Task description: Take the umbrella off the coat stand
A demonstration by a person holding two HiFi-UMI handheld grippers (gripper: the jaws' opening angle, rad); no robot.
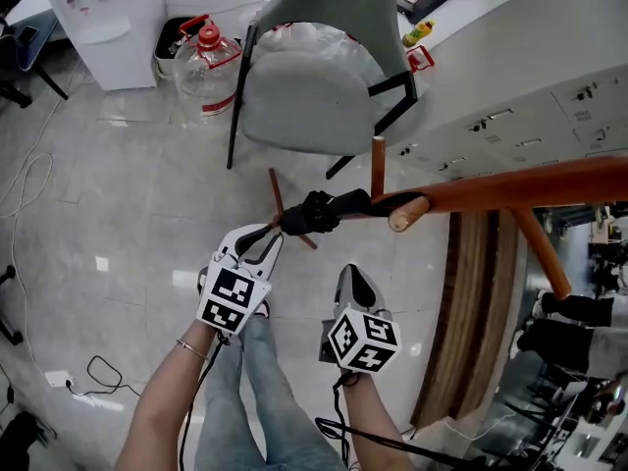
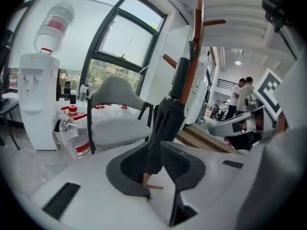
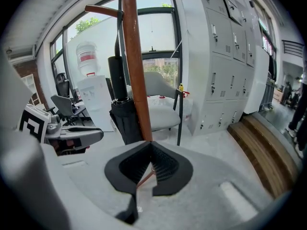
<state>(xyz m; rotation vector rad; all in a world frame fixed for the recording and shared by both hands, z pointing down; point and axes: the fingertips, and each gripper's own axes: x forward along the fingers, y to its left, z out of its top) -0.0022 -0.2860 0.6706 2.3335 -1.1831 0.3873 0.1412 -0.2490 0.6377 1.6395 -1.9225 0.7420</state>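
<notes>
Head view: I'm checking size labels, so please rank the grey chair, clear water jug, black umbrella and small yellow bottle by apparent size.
1. grey chair
2. clear water jug and black umbrella: about alike, umbrella nearer the camera
3. small yellow bottle

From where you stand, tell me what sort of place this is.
Most likely an office, perhaps its break corner: a water dispenser stands by the windows, a bank of white lockers lines one wall, and a swivel desk chair sits nearby.
</notes>
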